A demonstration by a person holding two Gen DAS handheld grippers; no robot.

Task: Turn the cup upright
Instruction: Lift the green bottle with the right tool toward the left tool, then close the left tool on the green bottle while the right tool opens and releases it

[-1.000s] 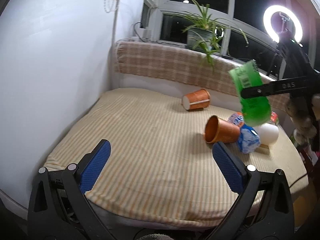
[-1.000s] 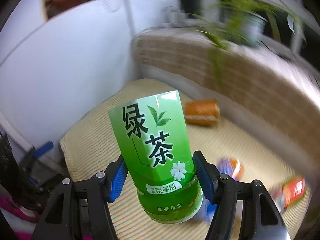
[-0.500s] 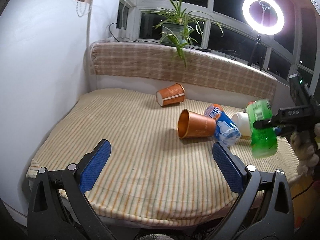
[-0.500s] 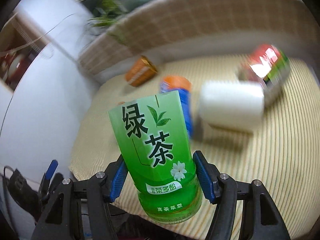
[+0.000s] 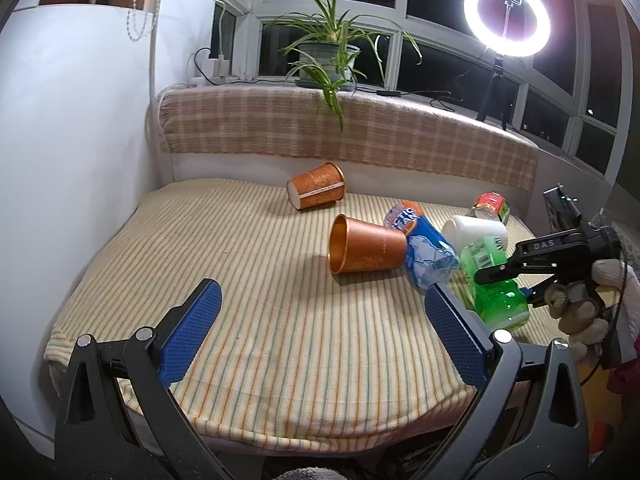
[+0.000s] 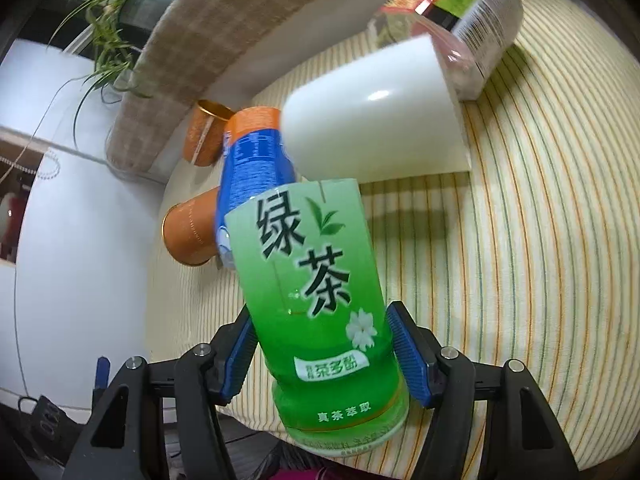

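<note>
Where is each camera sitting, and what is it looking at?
Left wrist view: sits on the left gripper, open, looking across the striped cushion toward the window; a gloved hand shows at right.
Right wrist view: sits on the right gripper, shut on the green bottle, facing the cushion's far end; only its fingers show.
Both see: the green bottle, white cup, blue bottle, near copper cup, all lying down.

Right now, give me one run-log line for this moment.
left gripper: open, empty | right gripper: shut on green tea bottle | two orange paper cups: on sides
</note>
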